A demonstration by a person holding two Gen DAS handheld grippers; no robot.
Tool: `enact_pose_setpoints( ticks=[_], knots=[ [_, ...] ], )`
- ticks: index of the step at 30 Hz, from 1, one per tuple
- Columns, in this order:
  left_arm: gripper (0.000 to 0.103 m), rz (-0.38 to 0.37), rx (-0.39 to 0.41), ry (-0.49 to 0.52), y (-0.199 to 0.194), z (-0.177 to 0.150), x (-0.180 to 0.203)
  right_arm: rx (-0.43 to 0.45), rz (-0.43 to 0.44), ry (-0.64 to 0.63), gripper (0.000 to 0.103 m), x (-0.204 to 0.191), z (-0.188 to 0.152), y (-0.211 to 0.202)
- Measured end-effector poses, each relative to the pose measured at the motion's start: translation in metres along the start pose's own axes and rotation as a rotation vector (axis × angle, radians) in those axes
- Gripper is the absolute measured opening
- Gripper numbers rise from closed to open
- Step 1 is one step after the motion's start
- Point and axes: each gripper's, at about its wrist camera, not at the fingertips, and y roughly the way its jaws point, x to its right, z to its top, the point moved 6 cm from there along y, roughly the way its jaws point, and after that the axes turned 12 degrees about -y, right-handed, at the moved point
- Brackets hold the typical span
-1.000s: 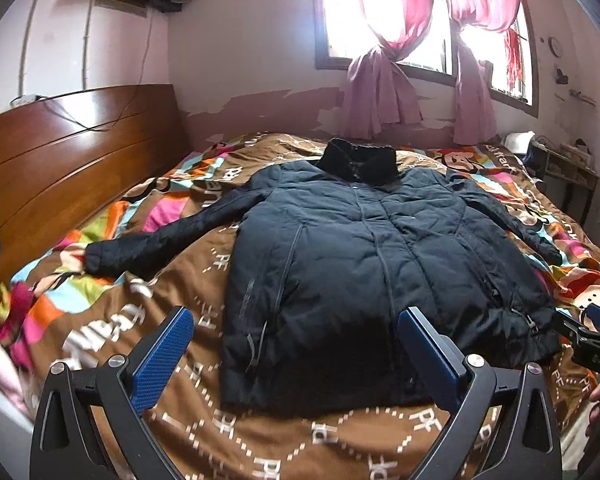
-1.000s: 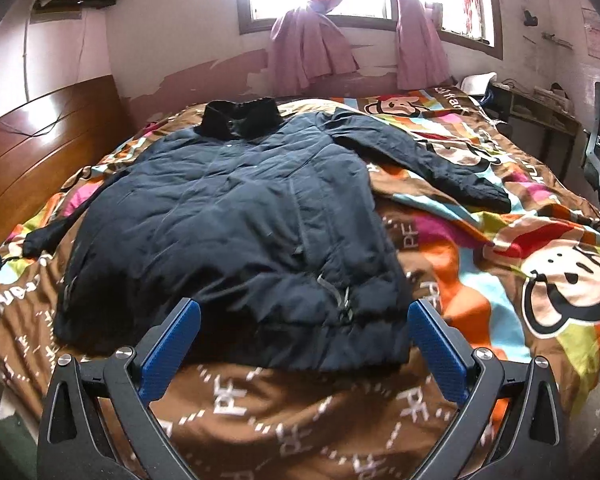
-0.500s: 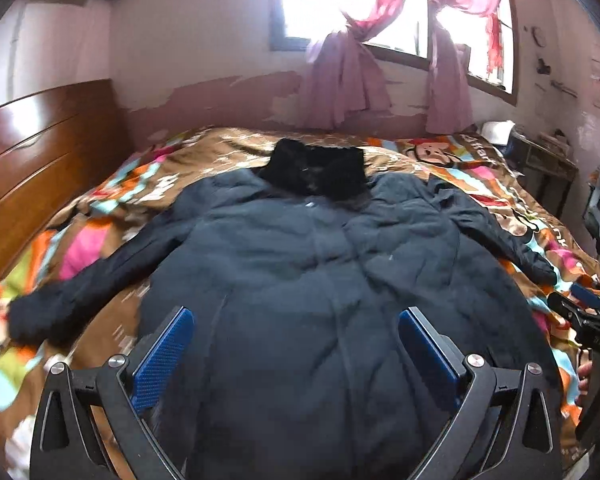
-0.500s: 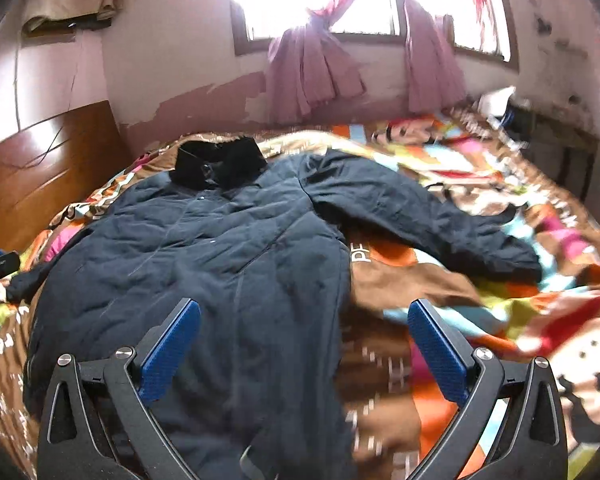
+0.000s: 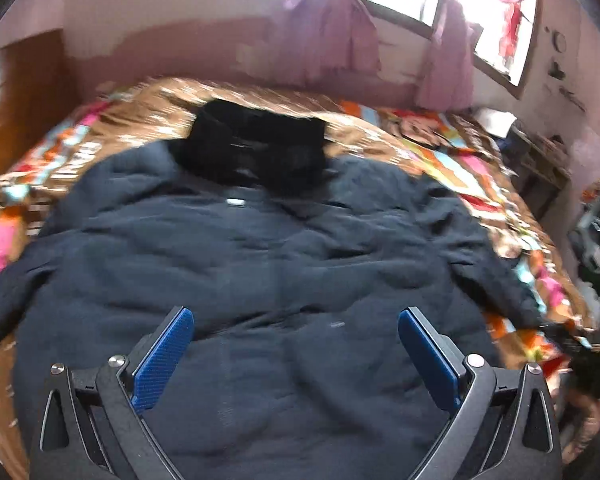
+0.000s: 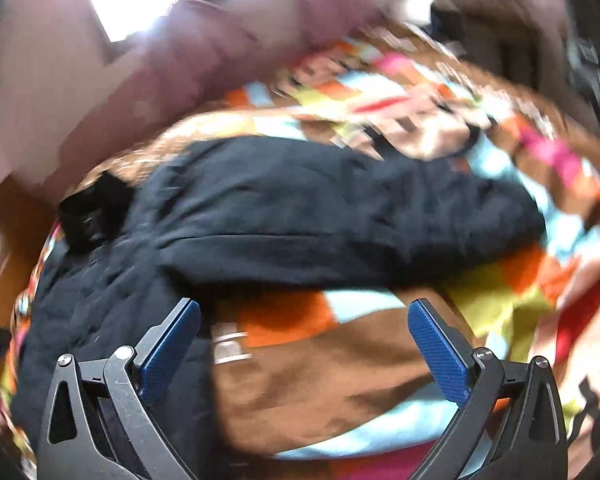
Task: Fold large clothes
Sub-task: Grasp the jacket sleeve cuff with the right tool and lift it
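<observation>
While both views are smeared by motion blur, the left gripper can be made out with its blue pads spread wide and nothing between them, hanging just above the body of a dark navy padded jacket. That jacket lies flat on a bed, front up, under a patchwork cartoon bedspread of brown, orange, pink and pale blue. Farther along sits the jacket's black fleecy collar, pointing toward the far wall. Its sleeve on the right side of the left wrist view runs out over the bedspread toward the bed's edge. Beyond the bed, pink curtains hang knotted at a bright window, and a wooden headboard stands at the left.

From the right wrist view, the right gripper likewise has its fingers parted and empty, poised over bare bedspread just beside the jacket's side. Ahead of it one sleeve stretches across the bedspread, with the collar at the far left.
</observation>
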Motion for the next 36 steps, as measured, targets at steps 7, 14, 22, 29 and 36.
enact_pose_setpoints(
  ticks=[7,14,22,29,36],
  knots=[
    [0.103,-0.123,-0.157,0.027,0.076,0.007,0.069,-0.100,-0.027,0.232,0.102,0.078,0.006,0.048],
    [0.103,-0.071,-0.189,0.034,0.141,0.015,0.093,-0.132,0.002,0.537,0.087,0.110,-0.004,0.092],
    [0.103,-0.019,-0.265,0.022,0.182,0.004,0.083,-0.135,-0.063,0.635,0.048,0.115,0.002,0.125],
    [0.103,0.036,-0.300,0.059,0.194,0.000,0.084,-0.172,-0.071,0.650,0.033,0.115,0.014,0.135],
    [0.103,0.026,-0.297,0.050,0.193,0.001,0.083,-0.226,-0.105,0.800,0.064,0.129,-0.006,0.127]
  ],
)
